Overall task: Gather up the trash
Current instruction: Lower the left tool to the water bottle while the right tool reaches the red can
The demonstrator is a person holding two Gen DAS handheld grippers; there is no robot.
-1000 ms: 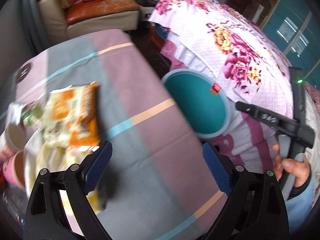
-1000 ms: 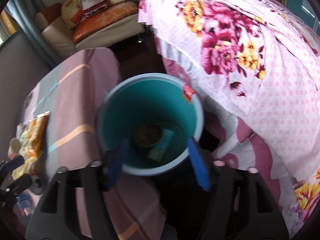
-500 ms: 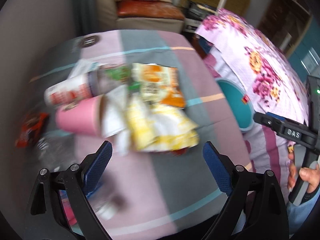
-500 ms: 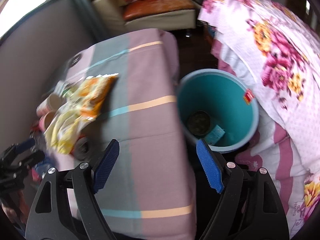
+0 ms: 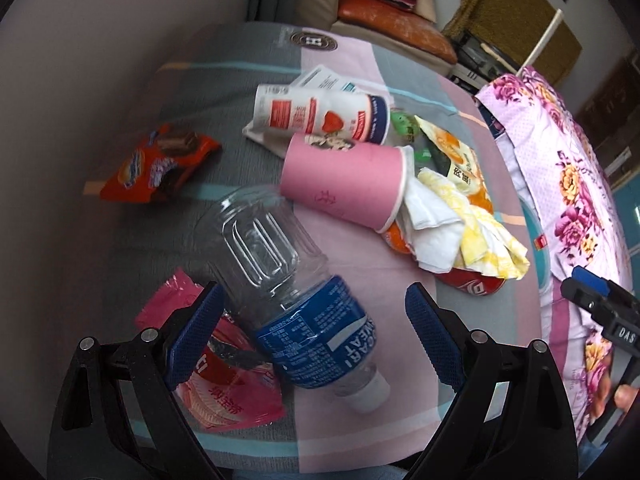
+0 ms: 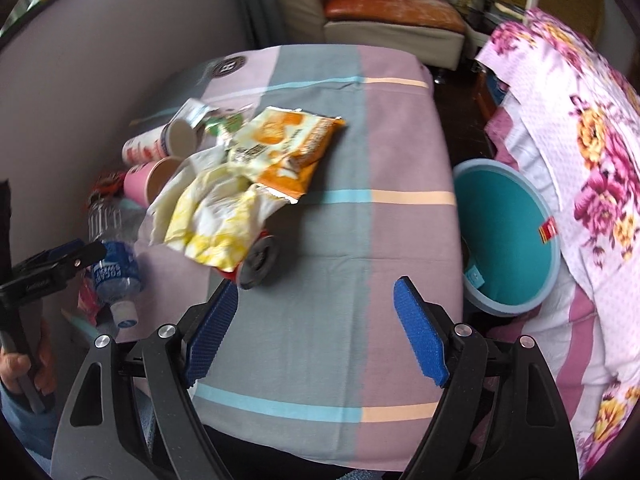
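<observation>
Reaching for the next piece of trash beside the teal bin [image 6: 505,240].

Both the left gripper [image 5: 314,330] and right gripper [image 6: 316,330] are held wide and empty; the right's jaws have just been opening. The plastic bottle [image 5: 296,300], well left of the bin, must be straddled and clamped.

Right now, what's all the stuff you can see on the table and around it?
plastic bottle: one, clear with a blue label, lying on the table between the left jaws
paper cup: one, pink, on its side mid-table
white cup: one, white with red print, on its side behind the pink one
snack bag: one, orange-red, far left of the table
pink wrapper: one, near table edge, partly under the bottle
orange packet: one, on the pile
yellow-white wrapper: crumpled, on the pile
can: one, red, under the wrapper
bin: one, teal, beside the table
left gripper: open
right gripper: open, holding nothing
</observation>
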